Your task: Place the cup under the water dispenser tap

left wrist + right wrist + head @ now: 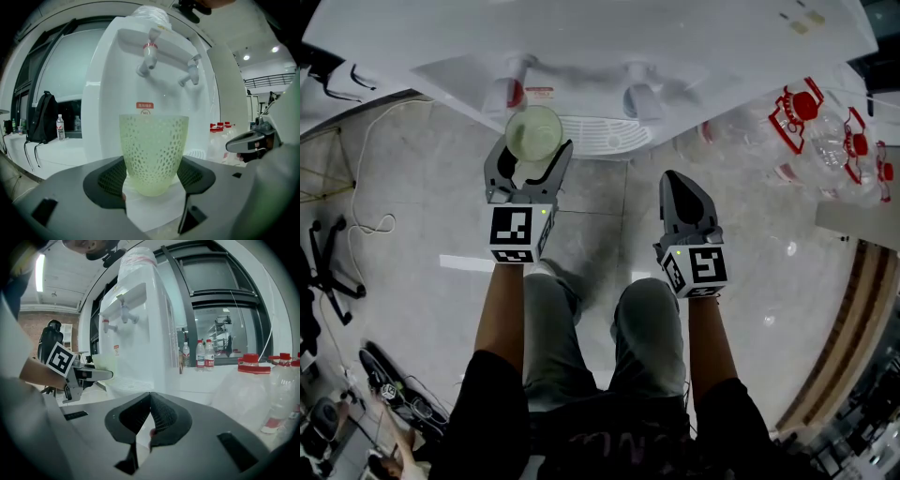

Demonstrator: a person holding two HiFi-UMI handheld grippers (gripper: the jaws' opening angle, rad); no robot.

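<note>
Green cup [153, 154] in outstretched left claw [532, 148]

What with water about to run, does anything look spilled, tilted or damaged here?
Nothing stands out. The cup sits upright and intact between the jaws of the left gripper, before the water dispenser; no water shows on its drip tray. The right gripper is shut and empty.

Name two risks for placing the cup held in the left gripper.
The cup is held low on its body by the left gripper, so it may tip when set on the drip tray. Two taps sit close together, red-marked tap and plain tap; the cup could land between them.
</note>
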